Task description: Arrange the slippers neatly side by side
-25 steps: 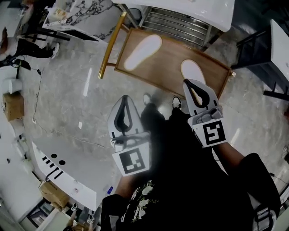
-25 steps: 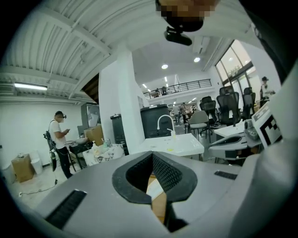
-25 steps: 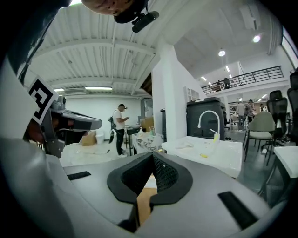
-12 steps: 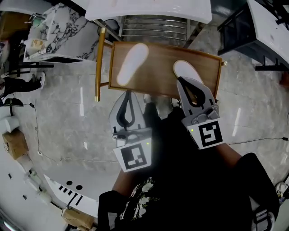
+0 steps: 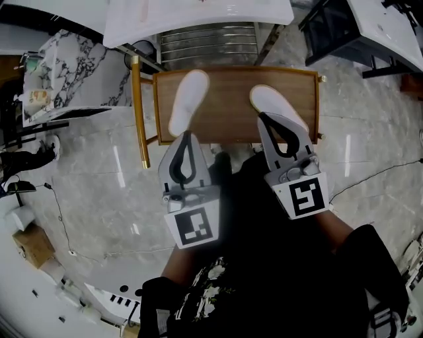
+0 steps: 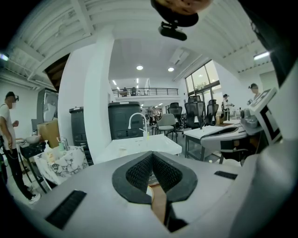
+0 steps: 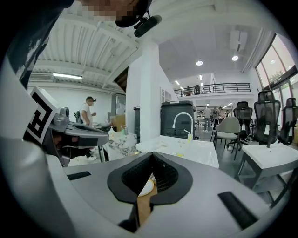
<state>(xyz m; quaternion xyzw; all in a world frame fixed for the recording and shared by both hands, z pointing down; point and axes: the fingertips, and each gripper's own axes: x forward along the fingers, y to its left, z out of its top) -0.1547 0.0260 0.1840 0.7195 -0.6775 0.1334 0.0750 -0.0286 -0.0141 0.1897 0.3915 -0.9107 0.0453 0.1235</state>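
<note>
slippers lay apart on wood tray (image 5: 231, 99): left slipper (image 5: 188, 102) tilted, right slipper (image 5: 271, 100) just ahead of r gripper (image 5: 268, 119). l gripper (image 5: 186, 136) & r gripper both had jaws pressed together, empty.

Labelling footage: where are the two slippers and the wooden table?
Left slipper (image 5: 187, 102), head view, mid-sole.
Right slipper (image 5: 271, 102), head view, exposed end.
Wooden table (image 5: 228, 109), head view, bare top between slippers.

Glossy marble floor (image 5: 99, 198), white table (image 5: 198, 16), black office chairs (image 7: 267, 116).
</note>
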